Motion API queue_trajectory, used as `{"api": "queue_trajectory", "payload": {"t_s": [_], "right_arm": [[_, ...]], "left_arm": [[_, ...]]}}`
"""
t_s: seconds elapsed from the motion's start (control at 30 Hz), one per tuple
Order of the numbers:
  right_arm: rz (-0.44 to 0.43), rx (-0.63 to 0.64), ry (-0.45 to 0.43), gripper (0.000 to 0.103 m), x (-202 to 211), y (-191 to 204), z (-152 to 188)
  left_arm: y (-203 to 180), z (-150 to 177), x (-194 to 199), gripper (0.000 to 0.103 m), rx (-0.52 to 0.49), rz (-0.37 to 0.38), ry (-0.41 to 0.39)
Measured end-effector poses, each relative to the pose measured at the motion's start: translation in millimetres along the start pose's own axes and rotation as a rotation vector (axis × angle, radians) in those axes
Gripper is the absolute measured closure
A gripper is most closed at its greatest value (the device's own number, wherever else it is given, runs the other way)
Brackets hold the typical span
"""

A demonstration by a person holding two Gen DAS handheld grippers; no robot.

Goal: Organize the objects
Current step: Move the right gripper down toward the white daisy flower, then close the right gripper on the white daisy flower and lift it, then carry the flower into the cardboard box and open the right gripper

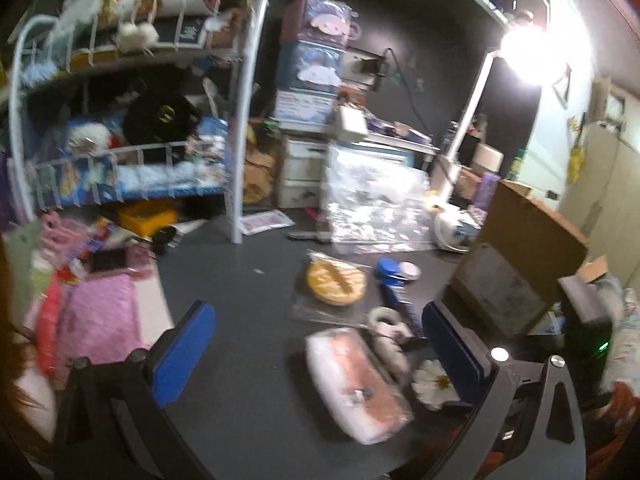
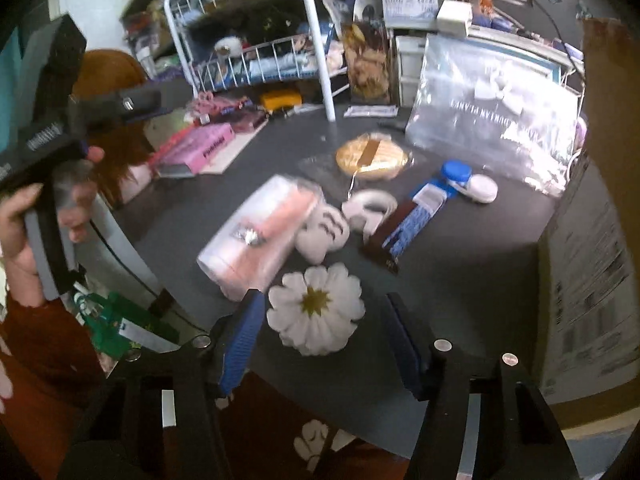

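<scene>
Both the left claw (image 1: 316,344) and the right claw (image 2: 326,340) are held spread, gripping nothing. The daisy cushion (image 2: 316,308) is seen near the counter (image 2: 460,280) front edge, bare surface to its right.

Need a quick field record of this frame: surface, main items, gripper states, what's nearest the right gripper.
surface: dark table
items: white flower, pink wrapped pack, round yellow item in clear bag, blue-and-white case, large clear plastic bag
left gripper: open, empty, above the table
right gripper: open, empty
nearest right gripper: white flower, lying between its fingers, not gripped
right edge: cardboard box
back: white wire rack, cluttered
</scene>
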State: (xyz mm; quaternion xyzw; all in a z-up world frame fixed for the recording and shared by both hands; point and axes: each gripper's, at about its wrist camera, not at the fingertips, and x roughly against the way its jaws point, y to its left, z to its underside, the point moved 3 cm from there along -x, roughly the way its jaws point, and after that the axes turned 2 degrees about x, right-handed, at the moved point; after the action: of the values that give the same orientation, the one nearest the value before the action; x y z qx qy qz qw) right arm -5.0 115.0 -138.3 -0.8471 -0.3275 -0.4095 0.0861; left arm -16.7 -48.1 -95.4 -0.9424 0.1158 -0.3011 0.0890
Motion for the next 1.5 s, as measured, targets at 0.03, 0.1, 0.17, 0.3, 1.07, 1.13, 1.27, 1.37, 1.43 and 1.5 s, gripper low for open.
{"api": "queue_trajectory", "payload": {"t_s": [0.03, 0.1, 0.17, 0.3, 1.07, 1.13, 1.27, 1.37, 1.43, 1.5], "right_arm": [[0.007, 0.011, -0.002, 0.046, -3.0, 1.0, 1.5], [0.021, 0.025, 0.0, 0.046, -8.7, 1.9, 4.3], [0.043, 0.038, 0.002, 0.053, -14.0, 2.1, 4.2], [0.062, 0.057, -0.008, 0.063, -18.0, 2.8, 3.0], [-0.074, 0.164, -0.214, 0.084, 55.4, 31.4, -58.0], [-0.066, 0.199, -0.233, 0.084, 64.5, 35.9, -67.8], [-0.042, 0.249, -0.259, 0.084, 81.2, 39.6, -81.2], [-0.009, 0.266, -0.278, 0.084, 93.6, 35.7, -87.0], [0.011, 0.266, -0.289, 0.084, 104.8, 30.2, -89.4], [0.039, 0.269, -0.303, 0.084, 115.6, 22.5, -89.9]], "left_arm": [[-1.4, 0.4, -1.3, 0.0, -0.001, 0.017, 0.007], [-5.1, 1.7, -3.0, 0.0, -0.013, 0.033, 0.014], [-8.0, 3.1, -3.3, 0.0, -0.024, 0.037, 0.025], [-9.8, 7.1, -7.3, 0.001, -0.04, 0.059, 0.068], [-76.5, -17.8, 6.7, 0.049, -0.18, 0.425, 0.222], [-81.5, -26.8, 11.0, 0.056, -0.188, 0.432, 0.225], [-97.2, -44.2, 17.0, 0.066, -0.238, 0.398, 0.224], [-113.5, -56.8, 19.5, 0.074, -0.278, 0.39, 0.217], [-128.6, -65.3, 19.5, 0.075, -0.31, 0.389, 0.214], [-142.7, -72.5, 16.8, 0.075, -0.337, 0.392, 0.213]]}}
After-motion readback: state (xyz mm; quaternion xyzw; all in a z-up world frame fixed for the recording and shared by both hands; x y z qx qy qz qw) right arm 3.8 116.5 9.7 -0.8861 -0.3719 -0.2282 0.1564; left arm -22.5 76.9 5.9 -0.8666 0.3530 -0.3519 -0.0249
